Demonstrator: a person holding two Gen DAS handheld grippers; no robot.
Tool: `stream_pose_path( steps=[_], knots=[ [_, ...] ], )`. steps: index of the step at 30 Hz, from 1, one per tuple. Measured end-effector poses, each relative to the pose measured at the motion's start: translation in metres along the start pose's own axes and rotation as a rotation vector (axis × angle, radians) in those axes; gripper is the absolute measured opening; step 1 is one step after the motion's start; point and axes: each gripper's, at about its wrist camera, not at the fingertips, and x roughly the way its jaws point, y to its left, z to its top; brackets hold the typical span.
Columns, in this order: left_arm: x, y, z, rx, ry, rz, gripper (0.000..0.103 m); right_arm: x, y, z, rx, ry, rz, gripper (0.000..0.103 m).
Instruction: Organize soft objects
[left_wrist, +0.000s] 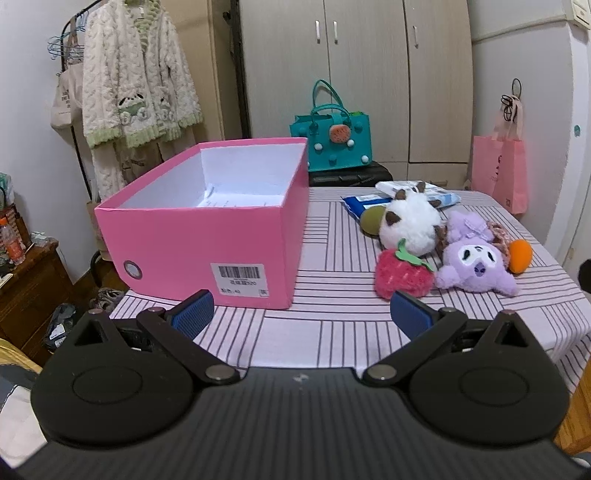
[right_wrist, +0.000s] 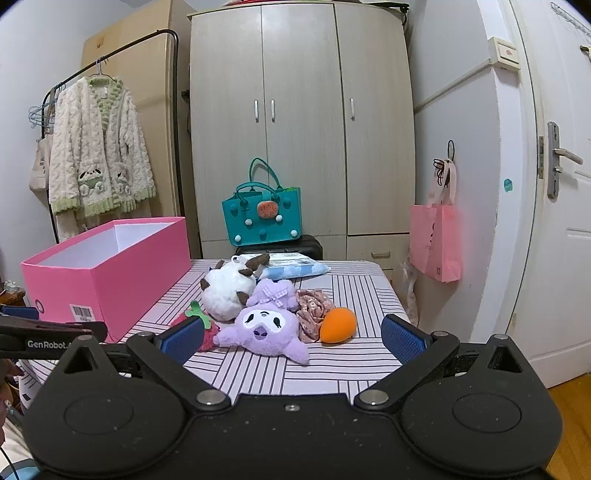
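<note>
Both grippers, left gripper (left_wrist: 301, 308) and right gripper (right_wrist: 291, 338), spread wide, holding nothing. Open pink cardboard box (left_wrist: 207, 236) sits toward the table's (right_wrist: 351, 365) left edge, apparently empty. Soft pile near the right edge: purple plush doll (right_wrist: 264, 330), fuzzy red strawberry (left_wrist: 402, 275), white fluffy ball toy (right_wrist: 227, 293), orange egg-shaped sponge (right_wrist: 338, 325). Risks: toys touch (one grab may drag neighbours); the sponge could roll off the edge.

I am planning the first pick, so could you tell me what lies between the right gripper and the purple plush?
Only bare striped tablecloth, seen in the right wrist view. The right gripper is open and the purple plush lies just past its fingertips.
</note>
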Motion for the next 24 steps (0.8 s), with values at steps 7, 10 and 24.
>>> stream_pose_path(
  steps=[7, 10, 24],
  knots=[
    [-0.0005, 0.0038, -0.0022, -0.017, -0.019, -0.01, 0.103, 0.0025, -0.0028, -0.0028, -0.002, -0.017, -0.008, 0.103],
    [-0.0005, 0.0034, -0.0025, -0.016, -0.02, -0.009, 0.103, 0.004, -0.002, -0.0057, -0.01, -0.022, -0.005, 0.103],
    [-0.0031, 0.0055, -0.0043, -0.019, -0.044, -0.006, 0.103, 0.0054, -0.0029, -0.0096, -0.001, -0.038, -0.009, 0.103]
  ],
)
